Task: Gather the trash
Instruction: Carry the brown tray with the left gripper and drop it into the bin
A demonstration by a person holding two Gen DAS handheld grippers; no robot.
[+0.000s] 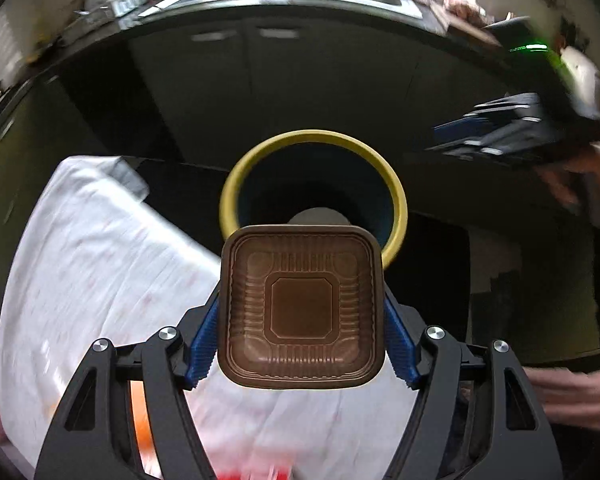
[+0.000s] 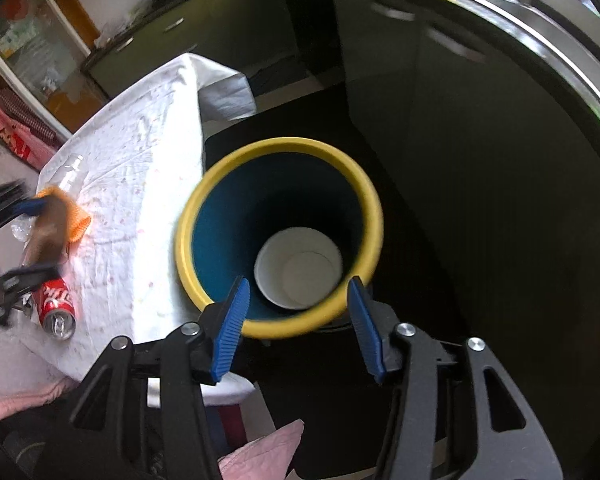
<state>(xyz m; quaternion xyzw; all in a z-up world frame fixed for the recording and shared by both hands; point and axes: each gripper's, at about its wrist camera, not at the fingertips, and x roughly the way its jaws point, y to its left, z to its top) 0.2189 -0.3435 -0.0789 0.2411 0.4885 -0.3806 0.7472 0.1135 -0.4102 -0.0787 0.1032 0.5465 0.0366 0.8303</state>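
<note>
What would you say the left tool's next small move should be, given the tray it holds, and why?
Probably carry the brown plastic tray forward over the yellow-rimmed bin before opening. The left tool grips the tray on both sides, yet it overlaps only the bin's near rim. The right tool is open with nothing between its fingers.

The brown tray (image 1: 300, 308) looks like thin moulded plastic, glossy, its floor ribbed. The bin (image 2: 278, 236) has a smooth yellow rim and a matt blue inner wall; at its bottom lies a white paper cup (image 2: 298, 266), matt. Beside the bin, the tablecloth (image 2: 140, 184) is white wrinkled cloth. On it lie a shiny red metal can (image 2: 58, 306) and a clear plastic bottle (image 2: 70, 172). Gripper pads (image 2: 232, 320) are blue ridged plastic on matt black frames.
</note>
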